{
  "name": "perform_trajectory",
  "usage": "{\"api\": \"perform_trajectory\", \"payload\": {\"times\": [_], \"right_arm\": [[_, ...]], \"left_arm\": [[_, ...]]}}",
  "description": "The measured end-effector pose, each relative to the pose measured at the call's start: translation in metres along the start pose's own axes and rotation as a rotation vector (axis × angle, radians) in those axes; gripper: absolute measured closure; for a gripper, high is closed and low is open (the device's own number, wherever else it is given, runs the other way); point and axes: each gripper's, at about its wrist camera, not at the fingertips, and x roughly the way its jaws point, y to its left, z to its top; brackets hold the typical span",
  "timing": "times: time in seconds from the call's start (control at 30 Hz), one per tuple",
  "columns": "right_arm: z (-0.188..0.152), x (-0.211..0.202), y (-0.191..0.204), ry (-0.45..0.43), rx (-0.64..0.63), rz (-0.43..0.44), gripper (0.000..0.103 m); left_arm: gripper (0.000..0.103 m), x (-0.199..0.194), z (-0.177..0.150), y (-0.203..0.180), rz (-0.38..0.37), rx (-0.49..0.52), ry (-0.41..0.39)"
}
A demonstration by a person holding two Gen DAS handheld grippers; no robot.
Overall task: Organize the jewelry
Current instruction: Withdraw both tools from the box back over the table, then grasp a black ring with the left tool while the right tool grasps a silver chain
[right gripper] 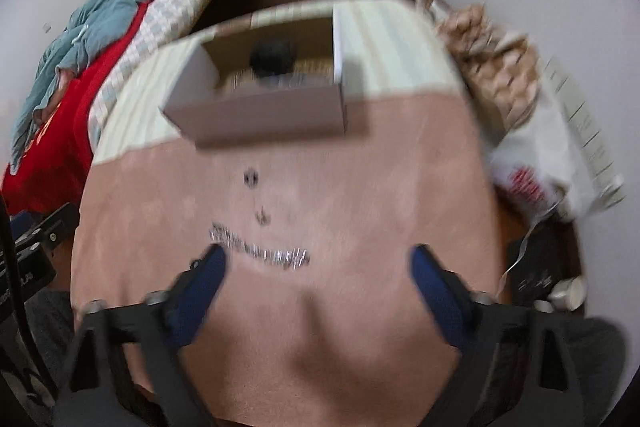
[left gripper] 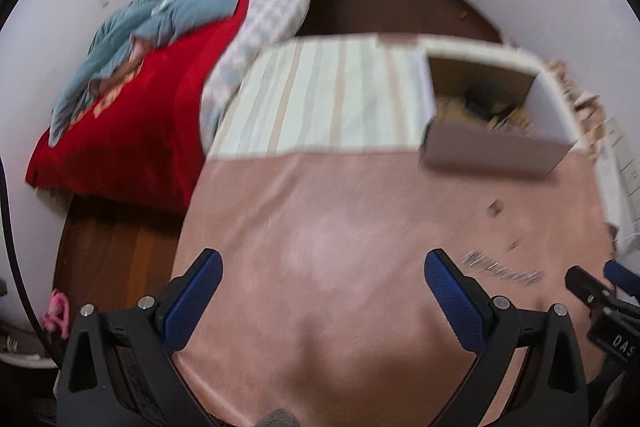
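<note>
A silver chain bracelet [right gripper: 260, 249] lies on the pink cloth [right gripper: 360, 207], just ahead of my right gripper's left finger. Two small earrings [right gripper: 251, 177] [right gripper: 262, 215] lie beyond it. An open cardboard box [right gripper: 264, 107] with dark items inside stands at the far edge of the pink cloth. My right gripper [right gripper: 316, 259] is open and empty above the cloth. My left gripper [left gripper: 324, 267] is open and empty; the bracelet [left gripper: 502, 269] lies to its right, the earrings [left gripper: 495, 207] [left gripper: 514, 246] and the box [left gripper: 492, 119] further right. Both views are blurred.
A striped cloth [left gripper: 328, 99] covers the far part of the table. A bed with a red blanket [left gripper: 132, 115] and teal bedding stands at left. Crumpled paper bags [right gripper: 492, 67] and a white bag [right gripper: 552, 171] sit at the right. The right gripper [left gripper: 600, 291] shows at the left view's edge.
</note>
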Motion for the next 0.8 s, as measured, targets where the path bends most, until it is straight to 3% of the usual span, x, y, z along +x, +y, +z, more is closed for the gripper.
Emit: {"api": "perform_trajectory", "payload": {"times": [0.03,0.23,0.37,0.47,0.5,0.53,0.8], "right_arm": [[-0.006,0.013,-0.001,0.023,0.004,0.012,0.032],[-0.022,0.048,0.011,0.006,-0.081,0.011,0.032],[-0.029,0.062,0.026,-0.005,-0.173,-0.043,0.035],[-0.035,0.062,0.034,-0.047,-0.238,-0.097,0.059],[-0.036,0.062,0.034,-0.057,-0.239,-0.099,0.079],[-0.036,0.062,0.035,-0.06,-0.239,-0.1,0.09],[-0.027,0.047,0.014,-0.067,-0.121,-0.033,0.096]], "left_arm": [[0.0,0.01,-0.005,0.002,0.011,-0.005,0.024],[0.0,0.041,-0.018,0.01,0.024,-0.017,0.092],[0.0,0.049,-0.018,0.01,0.023,-0.011,0.101],[0.0,0.052,-0.018,0.007,0.018,0.002,0.104],[0.0,0.054,-0.017,0.006,0.015,0.004,0.107],[0.0,0.056,-0.018,0.004,0.008,0.007,0.113],[0.0,0.058,-0.018,-0.005,-0.013,0.025,0.119]]}}
